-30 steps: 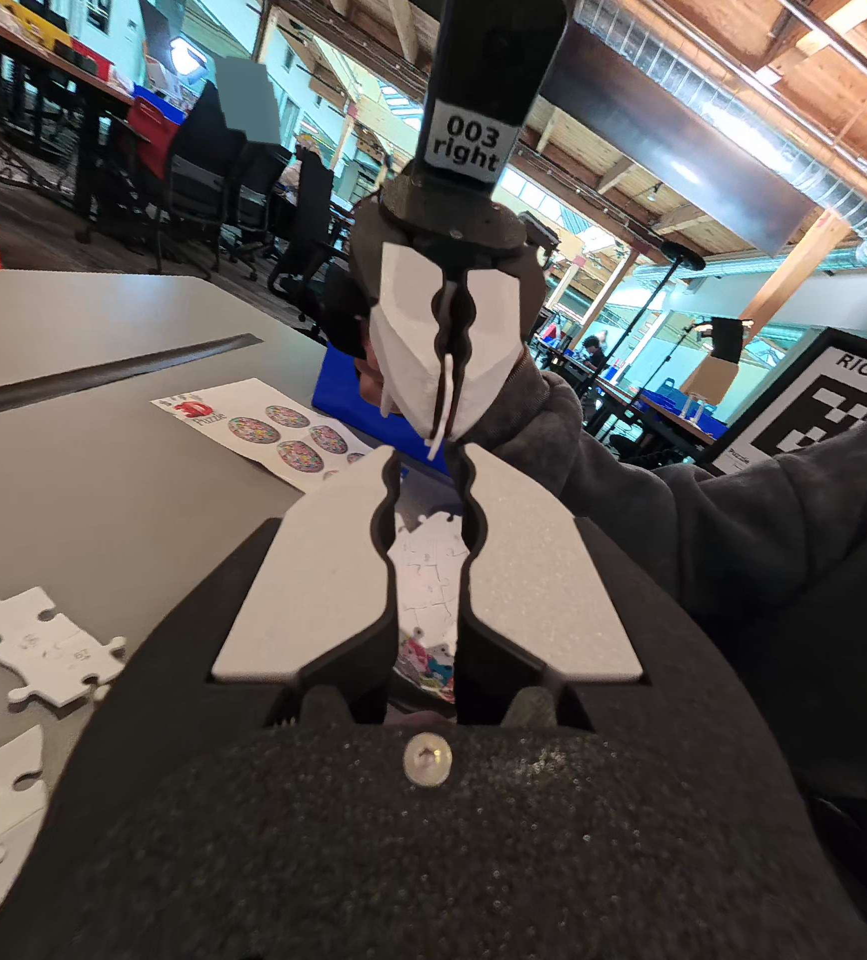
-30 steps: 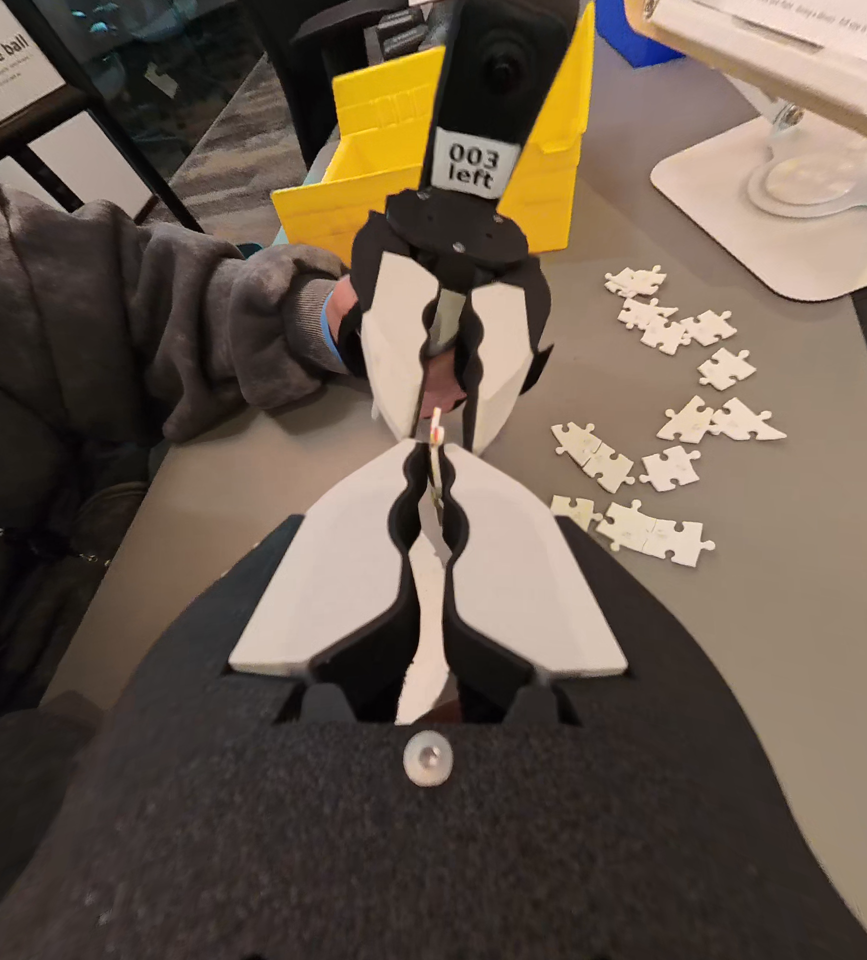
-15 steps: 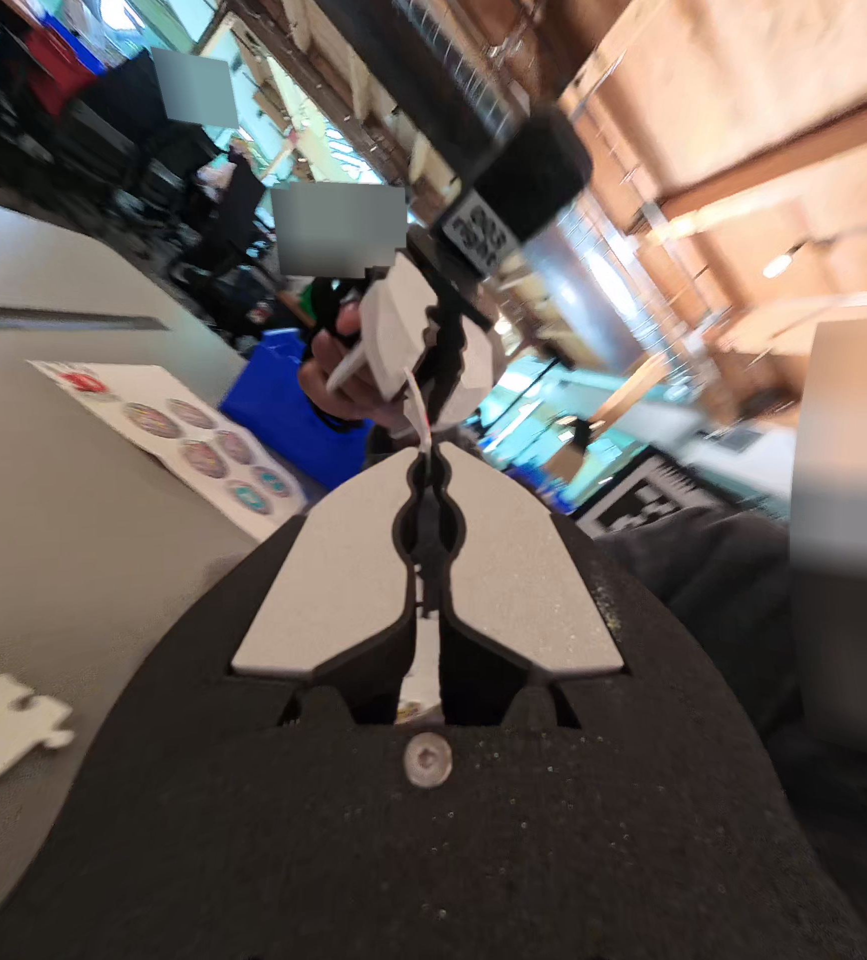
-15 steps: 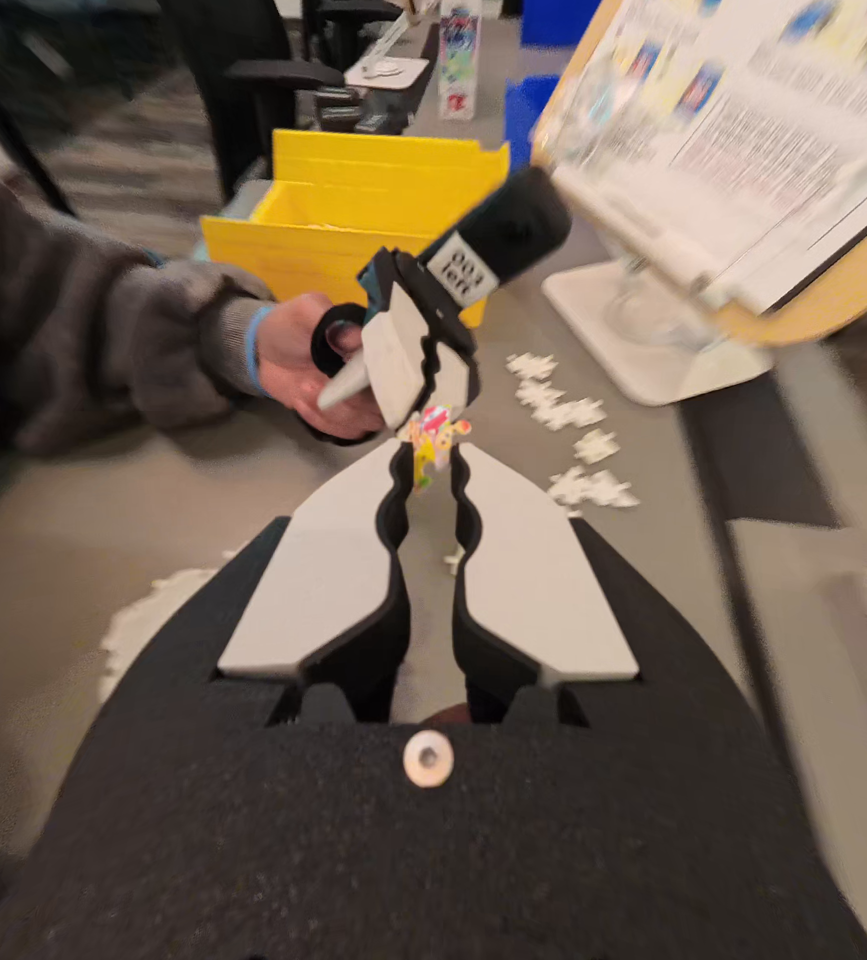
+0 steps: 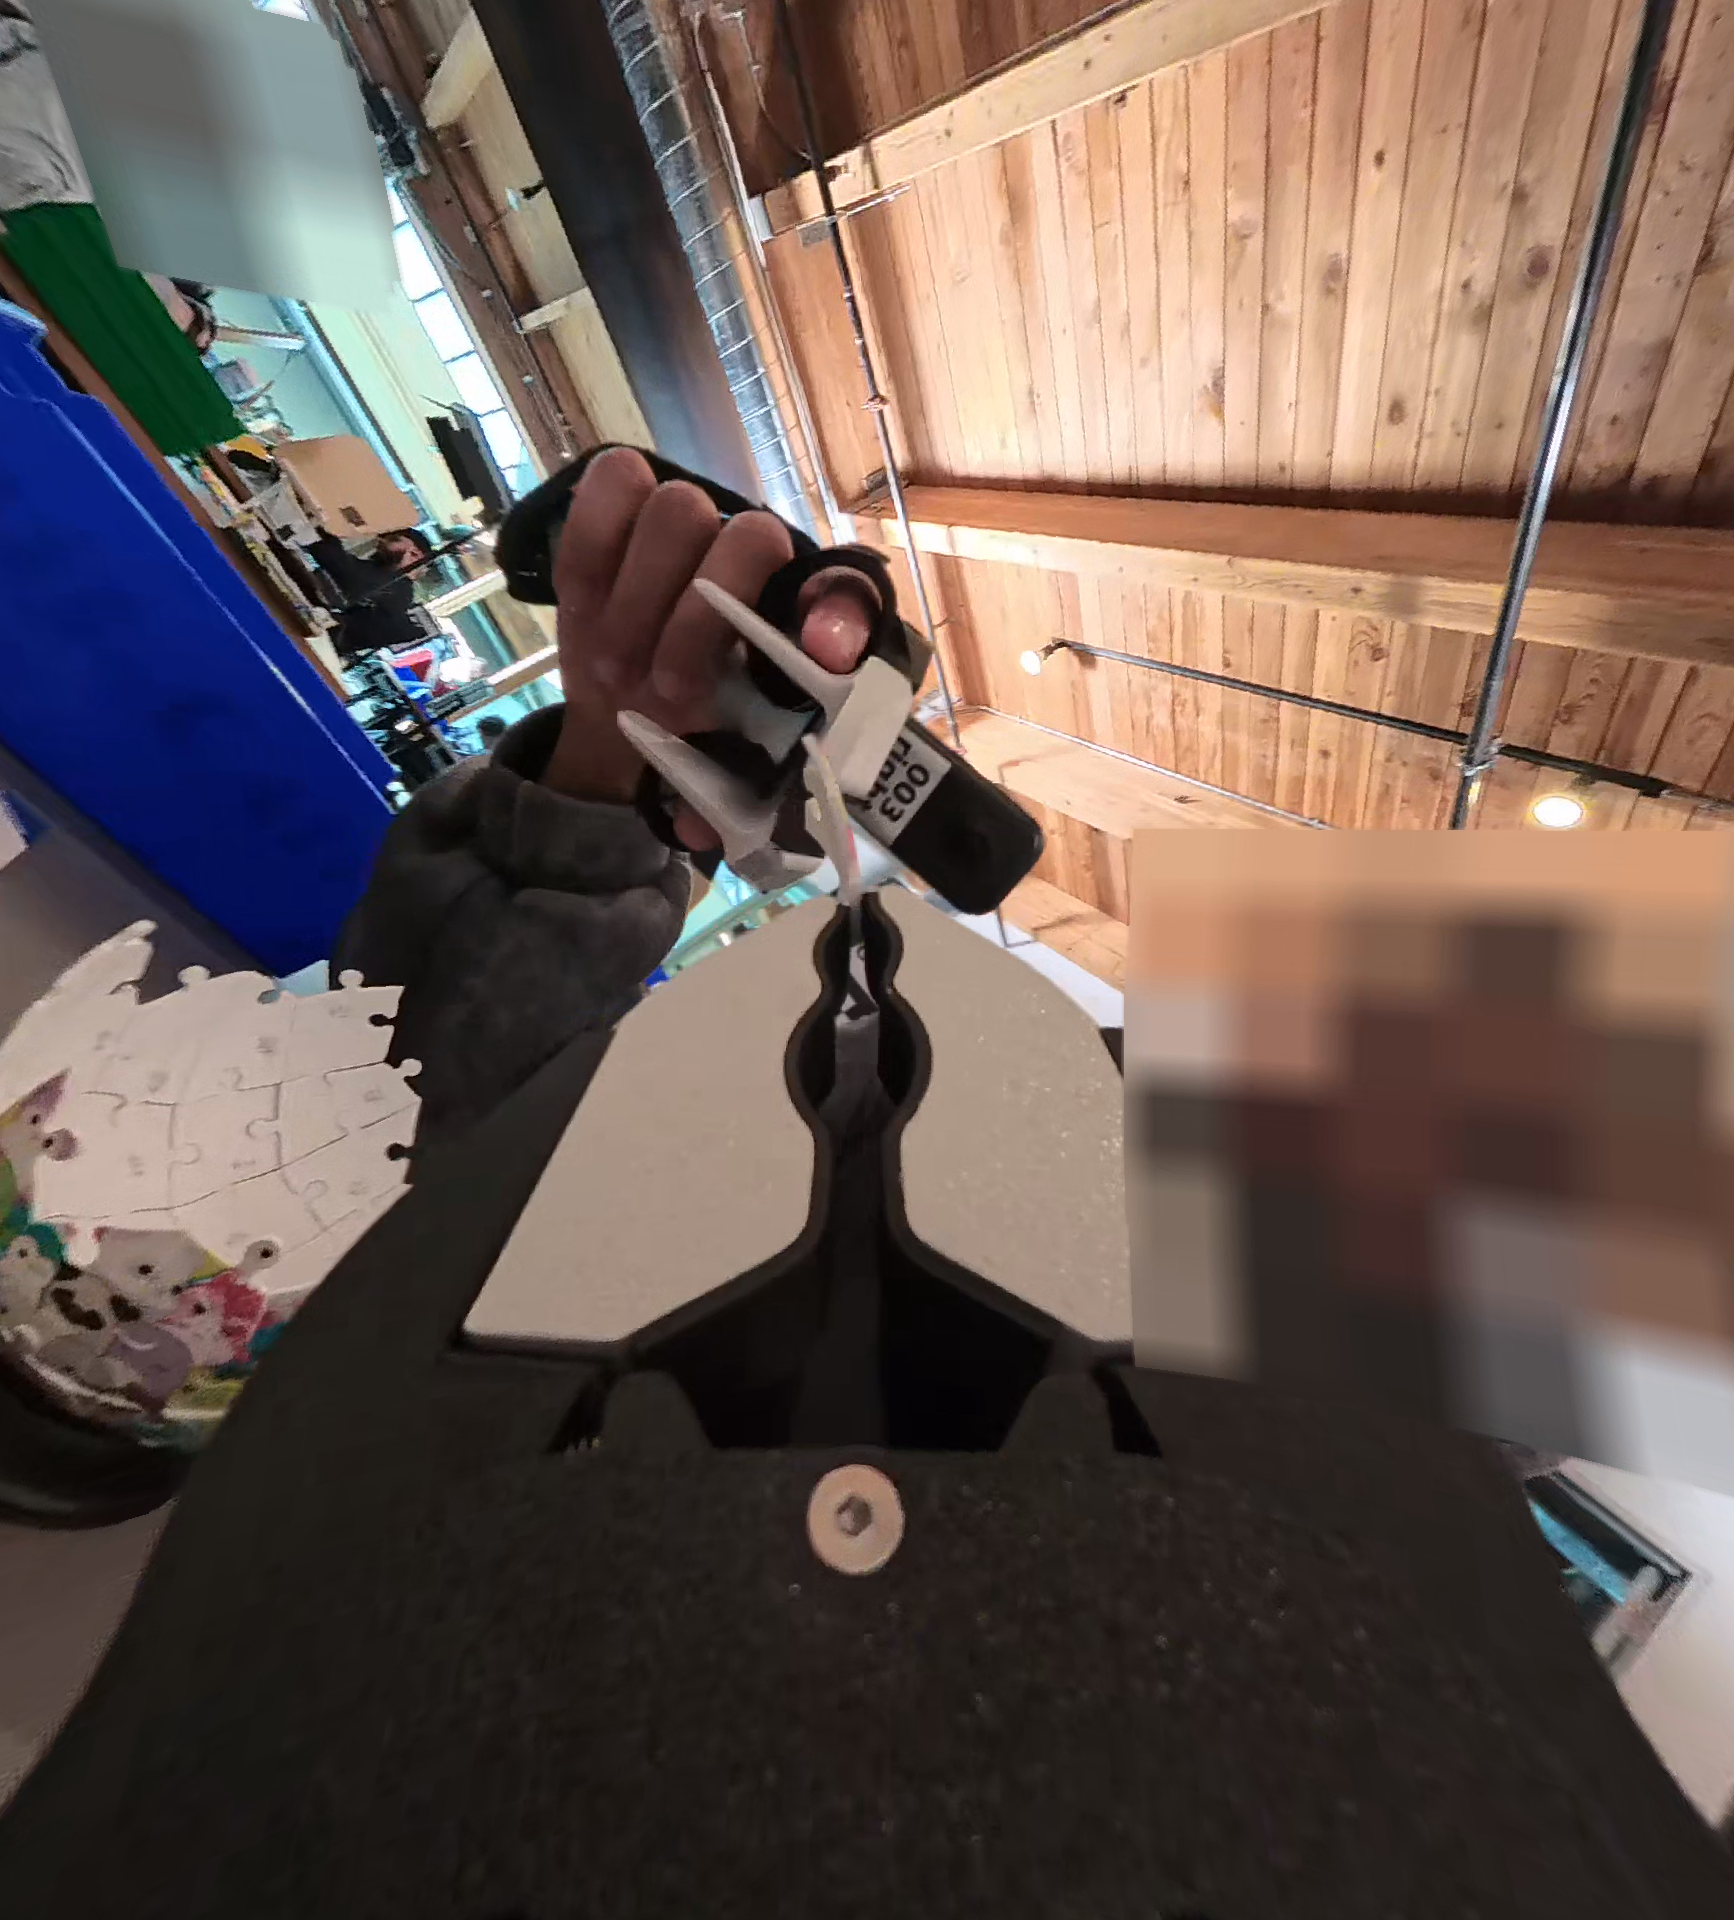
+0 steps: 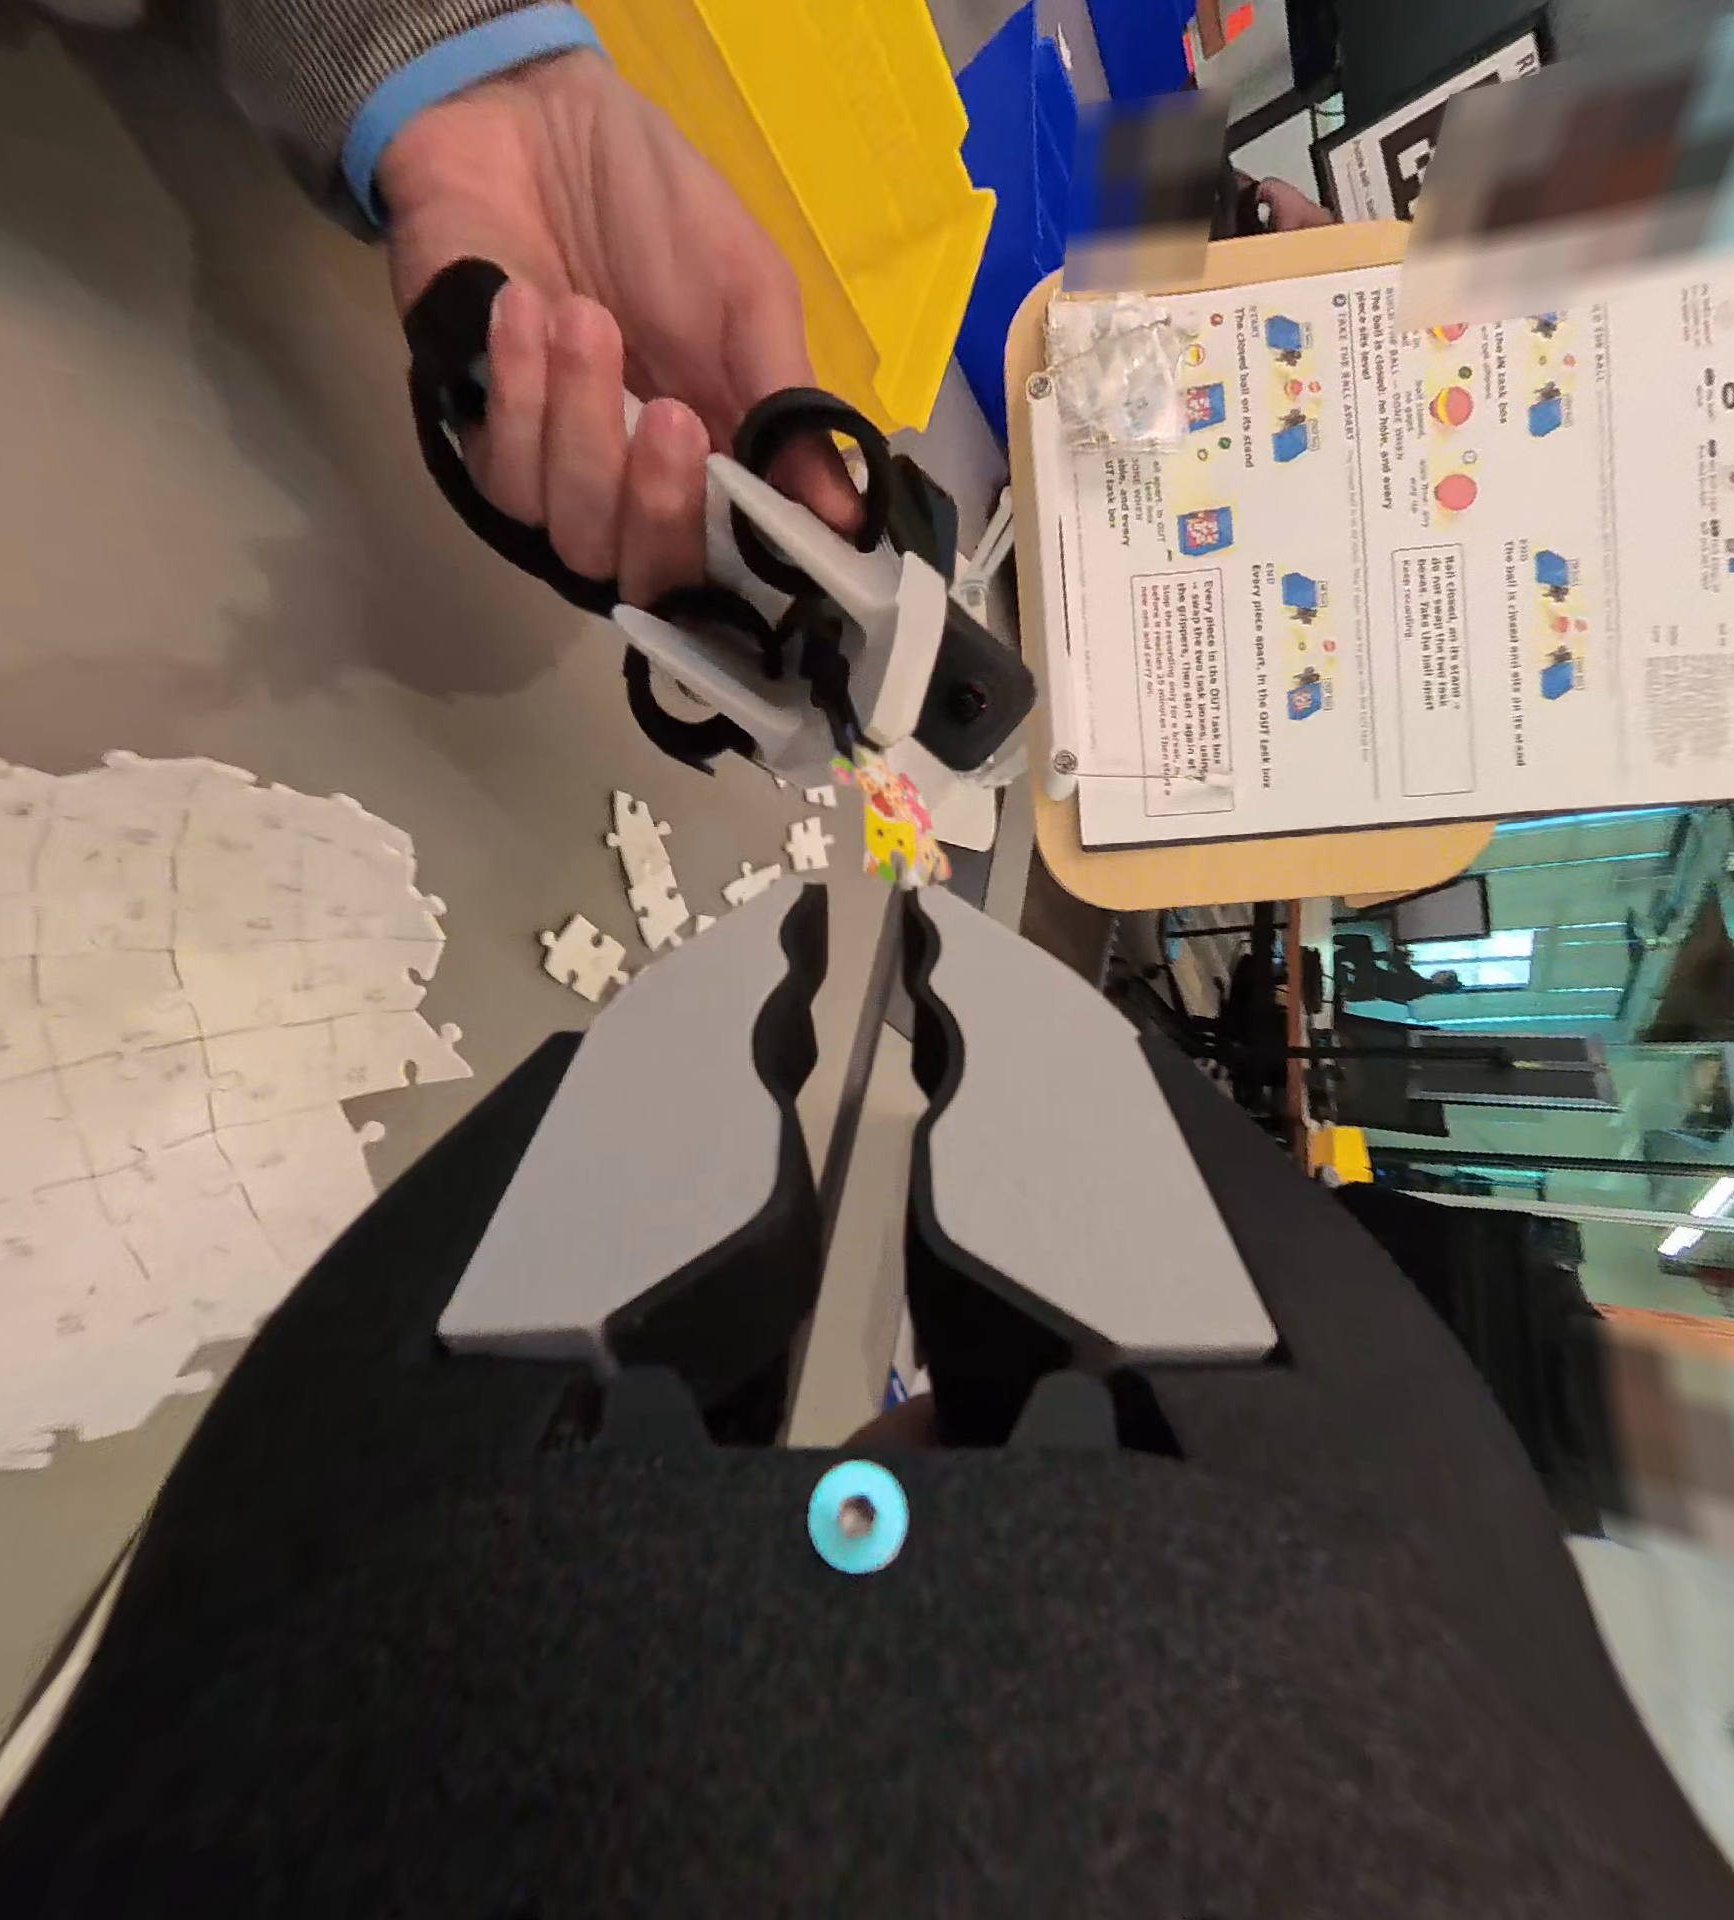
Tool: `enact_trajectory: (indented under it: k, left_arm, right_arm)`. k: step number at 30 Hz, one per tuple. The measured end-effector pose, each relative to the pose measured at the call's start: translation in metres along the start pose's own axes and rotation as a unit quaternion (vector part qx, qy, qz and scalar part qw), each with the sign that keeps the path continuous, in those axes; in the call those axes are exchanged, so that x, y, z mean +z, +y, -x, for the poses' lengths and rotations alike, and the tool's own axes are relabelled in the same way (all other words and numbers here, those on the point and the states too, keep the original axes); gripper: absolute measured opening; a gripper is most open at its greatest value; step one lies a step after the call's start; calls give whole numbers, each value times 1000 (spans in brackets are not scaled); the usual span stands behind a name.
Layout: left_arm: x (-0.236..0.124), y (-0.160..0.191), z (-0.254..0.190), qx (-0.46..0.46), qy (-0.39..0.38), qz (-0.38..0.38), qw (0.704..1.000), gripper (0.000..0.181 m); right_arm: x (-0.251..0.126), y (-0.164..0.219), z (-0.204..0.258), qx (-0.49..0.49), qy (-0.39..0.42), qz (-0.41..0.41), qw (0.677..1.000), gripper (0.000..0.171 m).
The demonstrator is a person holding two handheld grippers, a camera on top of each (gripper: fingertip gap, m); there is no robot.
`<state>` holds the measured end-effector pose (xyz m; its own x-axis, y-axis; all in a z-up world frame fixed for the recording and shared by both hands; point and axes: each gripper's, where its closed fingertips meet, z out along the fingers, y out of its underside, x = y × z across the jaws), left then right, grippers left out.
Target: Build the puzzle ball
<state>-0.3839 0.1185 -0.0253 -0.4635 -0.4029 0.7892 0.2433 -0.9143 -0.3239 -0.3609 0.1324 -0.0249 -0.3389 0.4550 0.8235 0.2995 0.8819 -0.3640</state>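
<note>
My left gripper [image 5: 858,914] is shut on a thin puzzle piece [image 5: 835,831], seen edge-on and pointing up at the ceiling. In the right wrist view the piece [image 6: 894,821] shows its colourful face and hangs between the left gripper [image 6: 847,753] and my right gripper [image 6: 868,899]. The right jaws stand a little apart, with the piece's lower end at their tips. The right gripper also shows in the left wrist view [image 5: 821,758], tip to tip with the left. The half-built puzzle ball [image 5: 188,1132] sits on a black stand [image 5: 1,1455] at the left; its white inside shows in the right wrist view [image 6: 115,1039].
Several loose white pieces [image 6: 650,883] lie on the grey table beyond the ball. A yellow bin [image 6: 842,156] and a blue bin [image 6: 1029,208] stand behind them. An instruction sheet on a wooden board [image 6: 1414,540] stands at the right. A person's hand [image 6: 582,260] holds the left gripper. The grippers are tip to tip, or close to it.
Both grippers have rolled and tilted; the left view now looks up at the ceiling. The left jaws have closed on the piece and the right jaws have opened slightly. The ball has come into view.
</note>
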Motion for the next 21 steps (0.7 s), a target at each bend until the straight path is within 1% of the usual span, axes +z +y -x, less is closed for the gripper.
enact_trajectory:
  k: [3,6,8,11,13,15,17,19,20,21]
  left_arm:
    - [4,3,-1,-14,15,6,1000,2]
    - [5,2,-1,-28,18,-3,999,2]
    - [5,2,-1,-43,23,-6,999,2]
    - [4,1,4,-54,16,-13,998,3]
    - [3,2,12,-51,-9,-8,999,6]
    - [0,1,24,-18,-62,-6,998,12]
    - [-4,-6,33,46,-130,-10,990,36]
    - [-6,-11,34,131,-186,-2,974,41]
    - [-7,-10,34,174,-213,15,961,43]
    - [-7,-9,36,216,-246,34,944,43]
  right_arm:
    - [3,0,-2,-18,19,3,1000,15]
    - [1,-4,-5,-33,34,-8,999,6]
    - [1,-5,-6,-40,40,-11,998,5]
    - [2,-2,-4,-36,24,-2,999,4]
    - [2,0,0,-16,-7,11,1000,2]
    - [1,3,8,48,-68,29,996,2]
    - [-1,9,7,105,-88,49,989,2]
    - [-2,20,12,147,-110,75,980,2]
    - [-3,26,14,169,-120,92,974,2]
    - [-2,31,17,195,-133,105,966,2]
